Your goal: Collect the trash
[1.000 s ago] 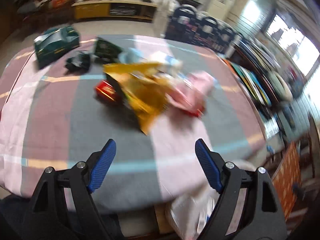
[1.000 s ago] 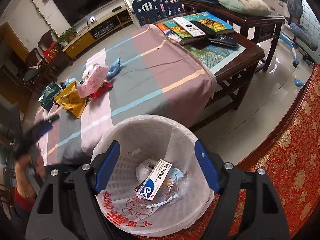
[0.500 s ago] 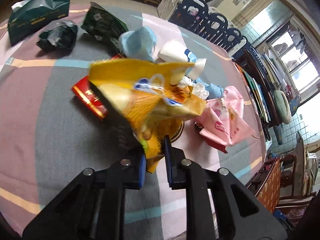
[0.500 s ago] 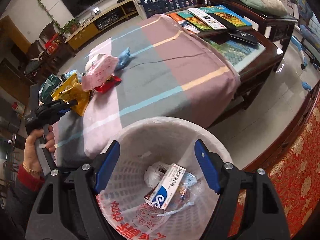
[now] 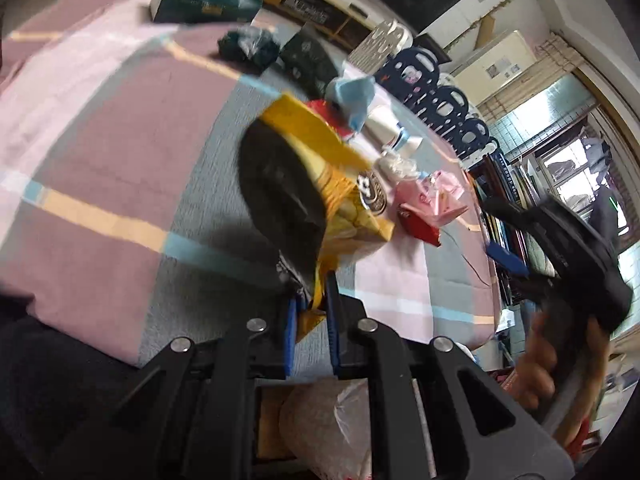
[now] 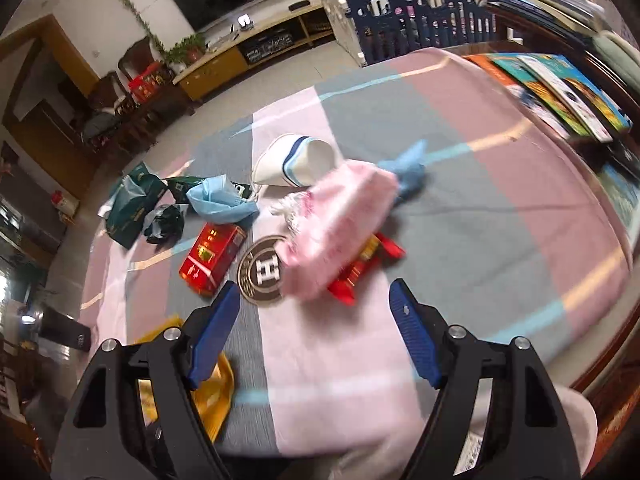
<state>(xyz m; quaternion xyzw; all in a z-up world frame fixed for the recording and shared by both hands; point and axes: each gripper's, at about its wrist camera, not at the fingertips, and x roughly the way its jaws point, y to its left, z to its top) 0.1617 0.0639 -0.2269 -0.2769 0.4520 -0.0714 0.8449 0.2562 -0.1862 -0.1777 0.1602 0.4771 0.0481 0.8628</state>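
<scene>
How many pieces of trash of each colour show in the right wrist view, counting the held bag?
dark green packs: 3
blue pieces: 2
red packets: 2
pink packet: 1
white cup: 1
brown disc: 1
yellow bag, pinched in the left gripper: 1
Total: 11

Ahead of my blue-padded right claw (image 6: 314,324): pink packet (image 6: 340,220), red box (image 6: 212,258), pink-grey striped cloth (image 6: 480,208). Yellow bag (image 5: 336,184) rises from my left claw (image 5: 311,312).
</scene>
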